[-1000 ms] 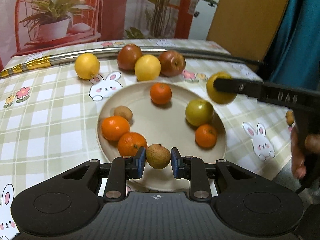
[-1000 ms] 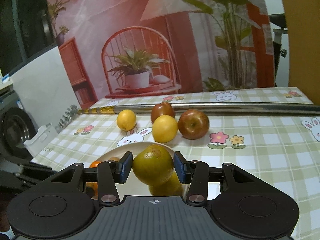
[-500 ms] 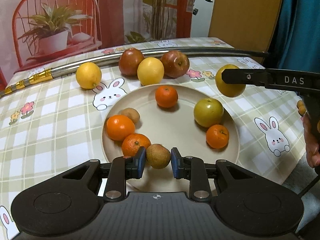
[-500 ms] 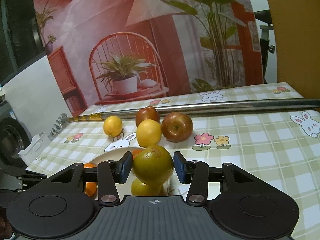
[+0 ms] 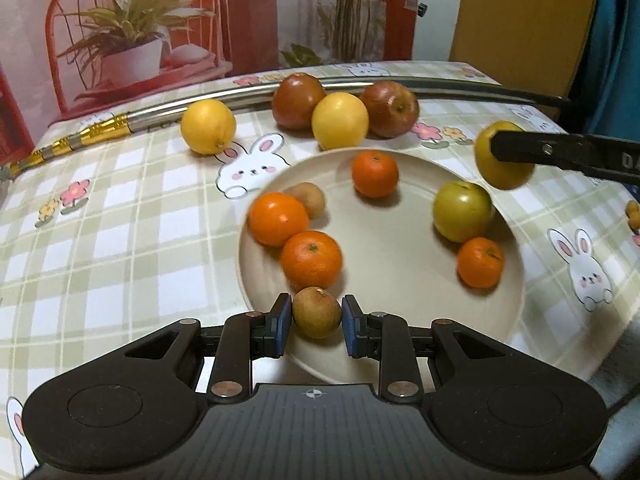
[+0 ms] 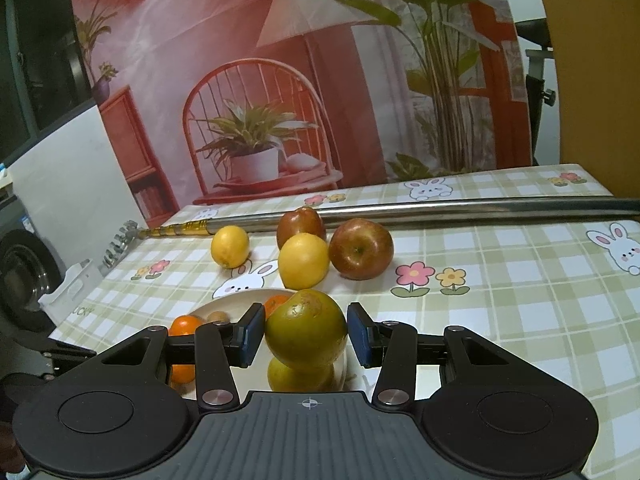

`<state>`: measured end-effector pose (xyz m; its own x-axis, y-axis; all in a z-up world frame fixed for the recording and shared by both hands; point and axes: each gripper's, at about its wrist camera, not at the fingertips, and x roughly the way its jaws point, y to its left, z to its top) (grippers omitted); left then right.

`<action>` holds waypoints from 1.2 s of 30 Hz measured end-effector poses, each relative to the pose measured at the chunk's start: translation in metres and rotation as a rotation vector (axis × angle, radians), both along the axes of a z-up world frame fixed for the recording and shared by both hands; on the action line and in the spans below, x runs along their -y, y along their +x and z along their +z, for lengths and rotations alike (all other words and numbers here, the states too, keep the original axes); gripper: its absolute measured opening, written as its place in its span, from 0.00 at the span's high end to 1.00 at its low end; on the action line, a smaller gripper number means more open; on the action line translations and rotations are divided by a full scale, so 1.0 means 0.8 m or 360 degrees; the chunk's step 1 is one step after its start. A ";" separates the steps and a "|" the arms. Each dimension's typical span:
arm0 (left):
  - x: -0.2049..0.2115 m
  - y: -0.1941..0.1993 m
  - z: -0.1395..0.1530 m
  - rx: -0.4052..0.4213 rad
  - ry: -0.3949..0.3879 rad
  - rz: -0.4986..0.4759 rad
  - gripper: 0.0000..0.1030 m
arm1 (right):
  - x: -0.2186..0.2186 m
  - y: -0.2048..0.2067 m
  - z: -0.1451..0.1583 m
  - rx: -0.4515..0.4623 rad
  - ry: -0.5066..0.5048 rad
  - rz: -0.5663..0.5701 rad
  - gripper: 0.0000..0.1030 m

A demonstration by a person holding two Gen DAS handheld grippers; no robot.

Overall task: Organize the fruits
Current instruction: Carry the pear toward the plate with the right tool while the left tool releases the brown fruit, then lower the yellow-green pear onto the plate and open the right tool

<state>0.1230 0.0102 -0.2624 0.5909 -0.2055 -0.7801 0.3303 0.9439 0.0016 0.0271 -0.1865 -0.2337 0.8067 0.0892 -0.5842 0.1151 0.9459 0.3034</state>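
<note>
Our left tool (image 5: 316,317) clamps a small brown fruit (image 5: 316,312) low over the near edge of the plate (image 5: 400,340), ready to set it down. Our right tool (image 6: 306,334) grips a yellow-green fruit (image 6: 306,334) above the plate's far side, beside its twin (image 5: 463,211). Lemons and apples wait on the counter (image 5: 100,240).
</note>
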 end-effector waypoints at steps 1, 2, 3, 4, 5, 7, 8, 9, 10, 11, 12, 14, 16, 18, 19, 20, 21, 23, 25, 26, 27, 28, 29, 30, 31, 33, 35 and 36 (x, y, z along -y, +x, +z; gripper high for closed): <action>-0.001 0.003 0.000 0.0009 0.0007 0.0010 0.72 | 0.001 0.001 0.000 -0.0001 0.0001 -0.0002 0.60; -0.002 0.006 0.000 0.0023 0.0008 0.0016 0.72 | 0.000 0.001 -0.001 -0.0002 0.0001 -0.0003 0.60; -0.003 0.009 0.000 0.0034 0.0007 0.0021 0.72 | 0.000 0.001 -0.001 -0.0005 0.0001 -0.0005 0.60; -0.003 0.012 0.000 0.0045 0.0005 0.0025 0.72 | 0.000 0.001 -0.002 -0.0008 0.0000 -0.0005 0.60; -0.002 0.013 0.000 0.0052 0.0004 0.0024 0.72 | -0.001 0.001 -0.003 -0.0009 -0.0002 -0.0003 0.60; -0.001 0.015 -0.002 0.0070 0.0008 0.0019 0.72 | -0.002 0.004 -0.004 -0.0015 -0.0010 0.0005 0.60; 0.001 0.016 -0.003 0.0079 0.0014 0.0016 0.72 | -0.003 0.005 -0.004 -0.0016 -0.0015 0.0009 0.60; 0.001 0.017 -0.004 0.0087 0.0017 0.0013 0.72 | -0.003 0.006 -0.004 -0.0018 -0.0019 0.0014 0.60; 0.002 0.017 -0.005 0.0096 0.0017 0.0008 0.72 | -0.004 0.007 -0.005 -0.0021 -0.0023 0.0018 0.60; 0.001 0.017 -0.006 0.0101 0.0012 0.0006 0.72 | -0.004 0.009 -0.006 -0.0022 -0.0028 0.0023 0.60; 0.000 0.018 -0.006 0.0102 0.0001 0.0009 0.72 | -0.006 0.010 -0.006 -0.0019 -0.0035 0.0027 0.60; -0.003 0.017 -0.005 0.0098 -0.0028 0.0018 0.72 | -0.007 0.015 -0.006 -0.0022 -0.0044 0.0036 0.60; -0.007 0.015 -0.004 0.0093 -0.0059 0.0027 0.72 | -0.009 0.021 -0.005 -0.0027 -0.0052 0.0053 0.60; -0.010 0.015 -0.004 0.0087 -0.0085 0.0031 0.70 | -0.013 0.028 -0.005 -0.0029 -0.0066 0.0079 0.60; -0.011 0.014 -0.004 0.0084 -0.0098 0.0032 0.68 | -0.015 0.031 -0.005 -0.0029 -0.0076 0.0094 0.60; -0.012 0.013 -0.003 0.0086 -0.0112 0.0034 0.64 | -0.018 0.036 -0.005 -0.0029 -0.0088 0.0110 0.60; -0.012 0.011 -0.002 0.0093 -0.0127 0.0032 0.62 | -0.019 0.039 -0.006 -0.0028 -0.0096 0.0123 0.60; -0.013 0.009 0.002 0.0111 -0.0148 0.0030 0.60 | -0.023 0.049 -0.008 -0.0034 -0.0114 0.0148 0.60; -0.014 0.006 0.005 0.0127 -0.0166 0.0024 0.60 | -0.026 0.058 -0.011 -0.0050 -0.0134 0.0160 0.60; -0.015 0.005 0.007 0.0136 -0.0177 0.0024 0.60 | -0.028 0.063 -0.014 -0.0062 -0.0141 0.0166 0.60; -0.015 0.004 0.008 0.0142 -0.0187 0.0028 0.60 | -0.028 0.066 -0.017 -0.0072 -0.0141 0.0168 0.60; -0.017 0.003 0.009 0.0149 -0.0200 0.0037 0.60 | -0.029 0.071 -0.019 -0.0084 -0.0137 0.0171 0.60; -0.018 0.003 0.010 0.0154 -0.0213 0.0047 0.59 | -0.029 0.074 -0.022 -0.0095 -0.0136 0.0172 0.60; -0.019 0.002 0.011 0.0160 -0.0230 0.0059 0.59 | -0.030 0.076 -0.024 -0.0106 -0.0139 0.0175 0.60; -0.021 0.001 0.011 0.0166 -0.0246 0.0070 0.59 | -0.032 0.078 -0.027 -0.0117 -0.0147 0.0179 0.60; -0.025 0.000 0.013 0.0178 -0.0271 0.0094 0.58 | -0.034 0.079 -0.030 -0.0122 -0.0161 0.0180 0.60; -0.028 0.000 0.015 0.0189 -0.0294 0.0116 0.55 | -0.035 0.080 -0.030 -0.0127 -0.0161 0.0181 0.60; -0.030 -0.001 0.016 0.0196 -0.0309 0.0130 0.54 | -0.035 0.080 -0.030 -0.0128 -0.0167 0.0182 0.59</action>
<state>0.1223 0.0340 -0.2498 0.6998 -0.2922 -0.6518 0.2616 0.9540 -0.1467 0.0909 -0.1585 -0.2577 0.7452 0.1128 -0.6573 0.0249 0.9802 0.1964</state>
